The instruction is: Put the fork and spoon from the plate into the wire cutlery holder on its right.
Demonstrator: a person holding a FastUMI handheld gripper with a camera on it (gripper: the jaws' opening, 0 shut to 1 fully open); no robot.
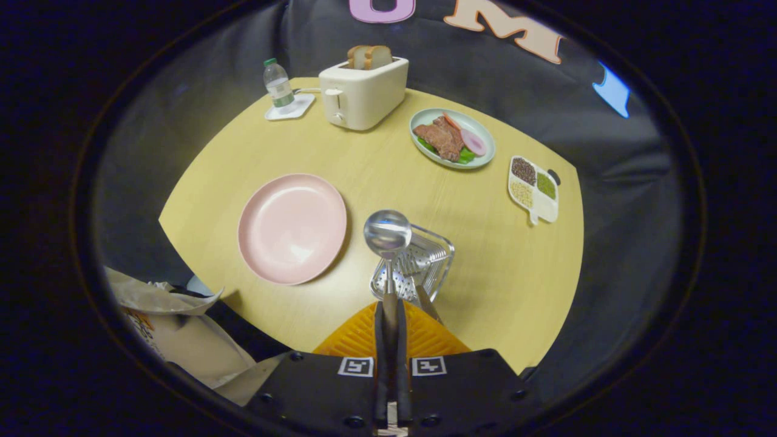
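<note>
Gripper (389, 315) clenched on spoon (387, 233) handle, held above wire holder (434, 255) for release; pink plate (291, 227) at ten o'clock.

The spoon (387, 233) is polished metal, its bowl mirror-bright, and its handle is pinched between the closed tongs (389, 315). The fork (414, 267) is the same shiny metal. The holder (440, 246) is glossy wire with a perforated metal base. The plate (292, 228) looks like smooth matt plastic. The desk (376, 176) has a pale wood-grain top with a dull finish. The toaster (362, 92) is smooth satin plastic; the bottle (278, 84) is clear plastic.
</note>
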